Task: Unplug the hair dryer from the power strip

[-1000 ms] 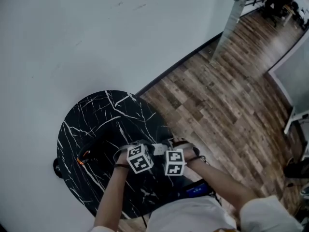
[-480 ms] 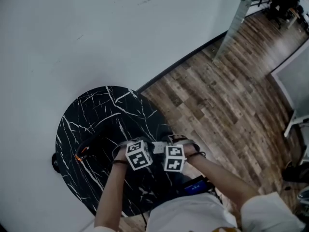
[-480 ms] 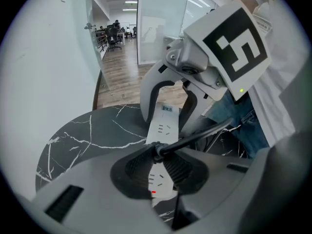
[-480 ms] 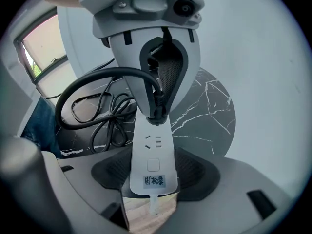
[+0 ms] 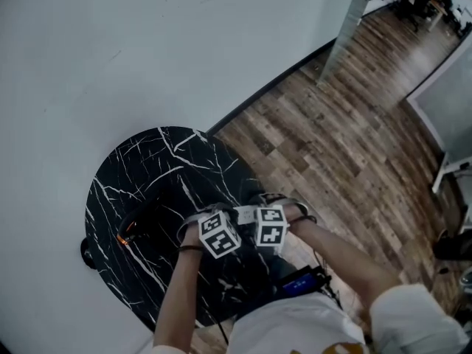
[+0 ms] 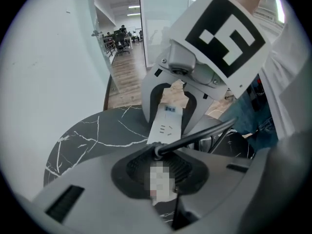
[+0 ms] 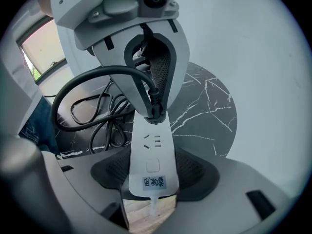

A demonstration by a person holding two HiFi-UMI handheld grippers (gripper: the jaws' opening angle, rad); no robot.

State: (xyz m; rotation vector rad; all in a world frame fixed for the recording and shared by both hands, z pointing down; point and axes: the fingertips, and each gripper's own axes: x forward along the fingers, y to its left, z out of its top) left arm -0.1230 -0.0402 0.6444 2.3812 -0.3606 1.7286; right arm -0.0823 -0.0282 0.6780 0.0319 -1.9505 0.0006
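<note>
A white power strip (image 7: pixel 151 155) lies on the round black marble table (image 5: pixel 147 168), close to its near right edge. At the strip's far end sits a black plug (image 7: pixel 155 112). My left gripper (image 6: pixel 158 155) is shut on it, and its black cord (image 7: pixel 92 116) loops away in a coil. My right gripper (image 7: pixel 151 179) straddles the strip's other end. Its jaws have just been opening and stand wide, with the strip between them and not pinched. The dark hair dryer (image 5: pixel 140 223), with an orange glow, lies at the table's left.
The table's edge runs just under both grippers, with wood floor (image 5: pixel 332 139) beyond it to the right. A white wall (image 5: pixel 147 50) rises behind the table. The person's trousers and a blue item (image 5: pixel 299 282) are close to the near edge.
The head view has shifted a little. Both grippers keep their places over the strip, and the plug stays in the left gripper.
</note>
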